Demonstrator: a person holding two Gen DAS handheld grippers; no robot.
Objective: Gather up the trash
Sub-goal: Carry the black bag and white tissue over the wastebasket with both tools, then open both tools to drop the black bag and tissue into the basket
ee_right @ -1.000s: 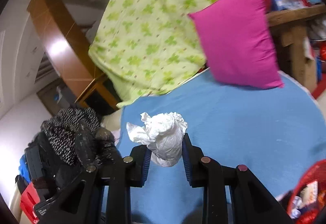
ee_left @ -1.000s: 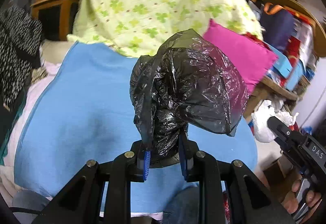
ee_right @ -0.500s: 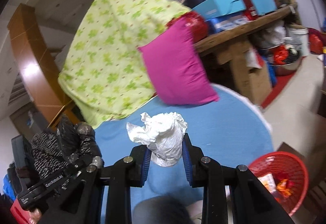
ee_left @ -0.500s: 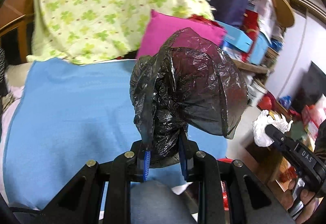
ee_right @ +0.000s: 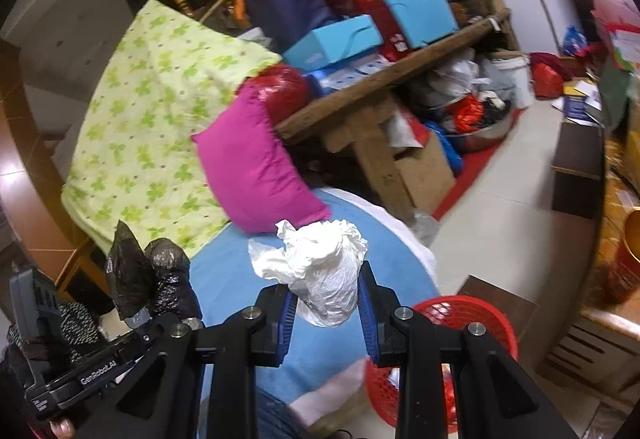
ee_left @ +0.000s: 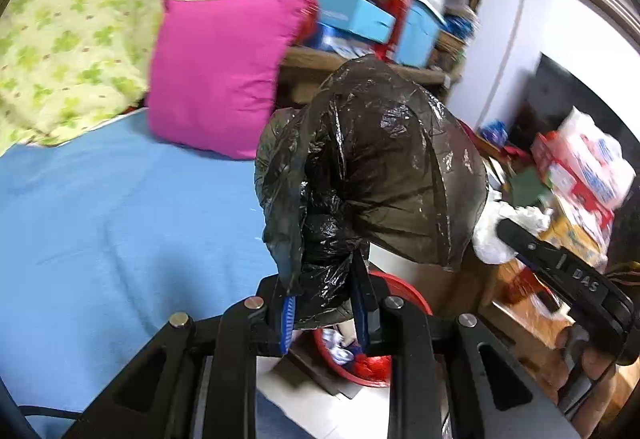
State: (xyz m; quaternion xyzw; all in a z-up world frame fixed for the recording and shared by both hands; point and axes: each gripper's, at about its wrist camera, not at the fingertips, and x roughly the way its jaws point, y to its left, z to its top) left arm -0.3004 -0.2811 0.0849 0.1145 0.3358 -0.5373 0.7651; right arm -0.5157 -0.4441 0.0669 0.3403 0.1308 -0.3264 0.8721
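**Both grippers loaded beside the bed**

Left gripper [ee_left: 324,313] clamped on crumpled black plastic bag [ee_left: 368,175], above red basket [ee_left: 404,293]. Right gripper [ee_right: 326,313] pinching white plastic wad [ee_right: 320,269], near blue bedsheet [ee_right: 248,279]; basket low right.

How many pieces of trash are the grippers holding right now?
2: a black bag in the left gripper, a white wad in the right gripper. Neither is in the red basket yet.

"DAS" on right claw [ee_left: 490,235] body, seemingly "GenRobot.AI" on left claw [ee_right: 176,319] body
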